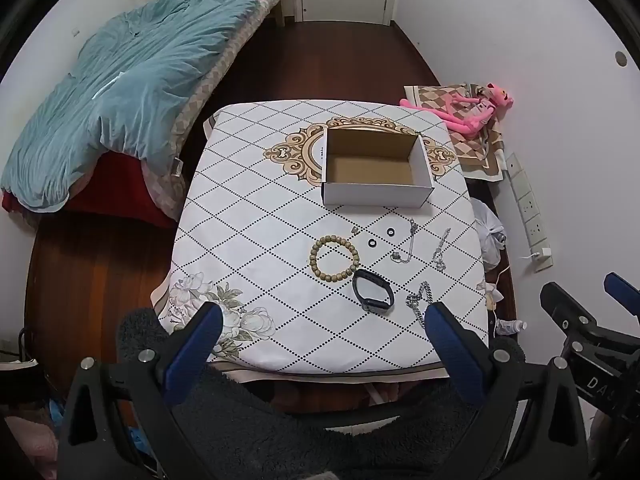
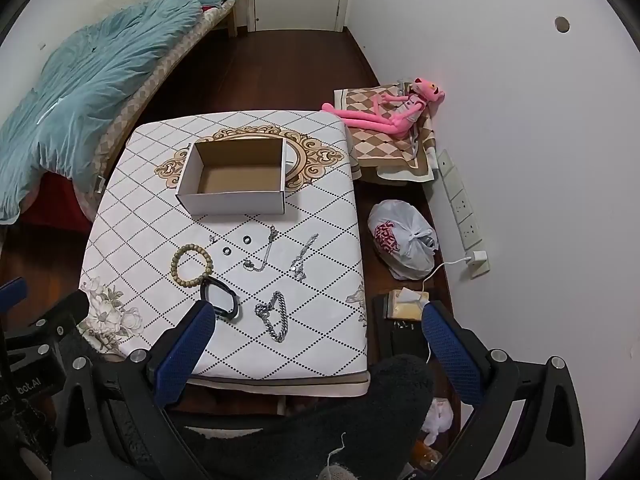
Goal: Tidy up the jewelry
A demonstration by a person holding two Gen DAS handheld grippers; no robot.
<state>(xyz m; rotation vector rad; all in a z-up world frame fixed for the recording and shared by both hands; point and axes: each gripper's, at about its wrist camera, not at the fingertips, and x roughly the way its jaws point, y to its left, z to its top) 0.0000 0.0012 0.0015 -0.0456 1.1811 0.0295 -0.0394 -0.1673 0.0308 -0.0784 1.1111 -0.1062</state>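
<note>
An empty white cardboard box stands open at the far middle of the table. In front of it lie a wooden bead bracelet, a black wristband, two small black rings, thin silver chains and a thick silver chain. My left gripper hangs open above the near table edge. Above the table's near right corner my right gripper is open too. Neither holds anything.
A bed with a blue quilt stands to the left. On a checked cloth at the right lies a pink plush toy. Beside the table sit a tied plastic bag and a wall power strip. Dark wooden floor surrounds the table.
</note>
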